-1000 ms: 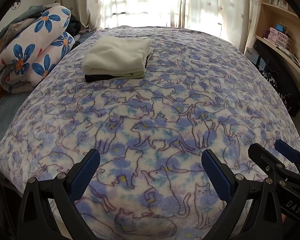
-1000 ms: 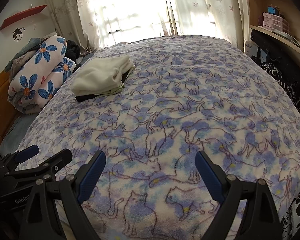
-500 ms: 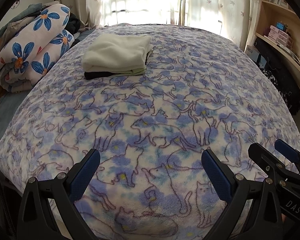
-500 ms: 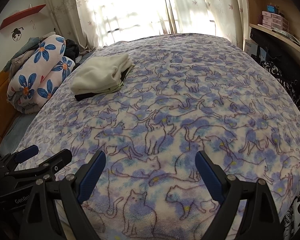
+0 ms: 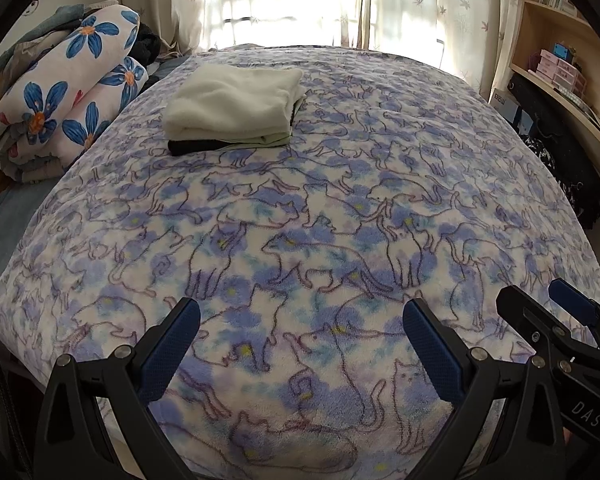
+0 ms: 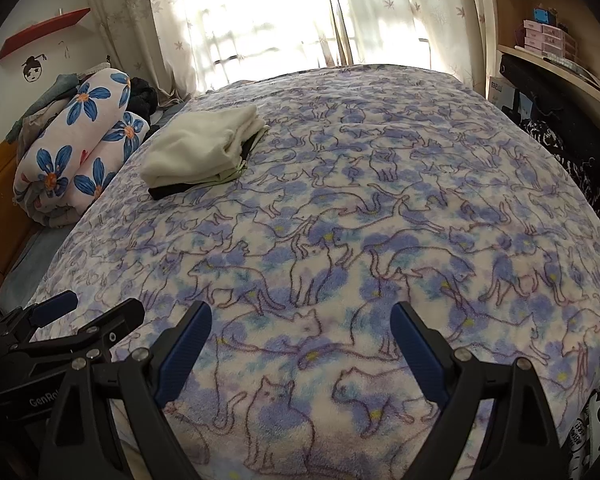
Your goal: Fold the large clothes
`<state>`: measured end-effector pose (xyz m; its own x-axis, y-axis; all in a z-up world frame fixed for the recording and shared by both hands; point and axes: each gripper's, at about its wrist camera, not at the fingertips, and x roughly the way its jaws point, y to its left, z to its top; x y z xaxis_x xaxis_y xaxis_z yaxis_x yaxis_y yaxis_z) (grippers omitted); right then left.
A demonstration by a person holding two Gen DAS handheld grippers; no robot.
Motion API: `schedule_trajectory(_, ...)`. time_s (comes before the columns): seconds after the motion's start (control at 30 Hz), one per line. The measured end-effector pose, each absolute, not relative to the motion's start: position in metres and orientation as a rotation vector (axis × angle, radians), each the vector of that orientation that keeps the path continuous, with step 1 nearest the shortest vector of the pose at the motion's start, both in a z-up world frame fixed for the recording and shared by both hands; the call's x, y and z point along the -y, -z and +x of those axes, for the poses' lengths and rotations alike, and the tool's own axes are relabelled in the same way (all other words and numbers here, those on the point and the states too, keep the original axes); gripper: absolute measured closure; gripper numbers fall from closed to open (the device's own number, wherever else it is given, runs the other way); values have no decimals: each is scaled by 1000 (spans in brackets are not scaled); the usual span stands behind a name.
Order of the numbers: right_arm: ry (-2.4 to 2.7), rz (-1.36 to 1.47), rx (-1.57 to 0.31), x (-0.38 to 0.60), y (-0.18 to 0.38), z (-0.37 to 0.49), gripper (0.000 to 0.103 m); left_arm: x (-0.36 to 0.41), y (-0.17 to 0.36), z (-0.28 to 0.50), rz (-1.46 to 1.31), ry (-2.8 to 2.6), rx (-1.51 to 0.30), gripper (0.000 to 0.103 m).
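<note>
A stack of folded clothes [image 5: 234,108] [image 6: 200,148], cream on top with a pale green and a black piece beneath, lies at the far left of a bed covered by a blue cat-print blanket [image 5: 320,208] [image 6: 360,220]. My left gripper [image 5: 300,316] hangs open over the blanket's near edge, nothing between its blue pads. Beside it, my right gripper [image 6: 300,318] is open too and also holds nothing. Each gripper shows in the other's view: the right gripper [image 5: 540,300] at the right edge, the left gripper [image 6: 96,304] at the lower left.
A rolled quilt with blue flowers [image 5: 60,104] [image 6: 76,148] lies left of the bed against a wooden frame. Curtains [image 6: 260,20] hang over a bright window behind the bed. Shelves with boxes [image 5: 560,68] and dark bags [image 6: 560,140] line the right side.
</note>
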<state>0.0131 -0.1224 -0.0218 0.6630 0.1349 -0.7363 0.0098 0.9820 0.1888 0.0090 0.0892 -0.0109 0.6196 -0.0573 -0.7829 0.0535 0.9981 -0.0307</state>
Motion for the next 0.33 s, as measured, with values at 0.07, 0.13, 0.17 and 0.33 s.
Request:
schedule_trajectory(0.07, -70, 183, -846, 122, 22, 13, 12, -89, 12, 9, -4, 62, -901, 2)
schedule_trajectory(0.13, -71, 183, -846, 122, 22, 13, 12, -90, 11, 9, -4, 63, -901, 2)
schedule_trajectory(0.17, -71, 183, -846, 122, 23, 12, 12, -90, 11, 9, -4, 64, -901, 2)
schedule_trajectory(0.33, -70, 181, -847, 122, 22, 13, 12, -91, 14, 8, -8, 64, -908, 2)
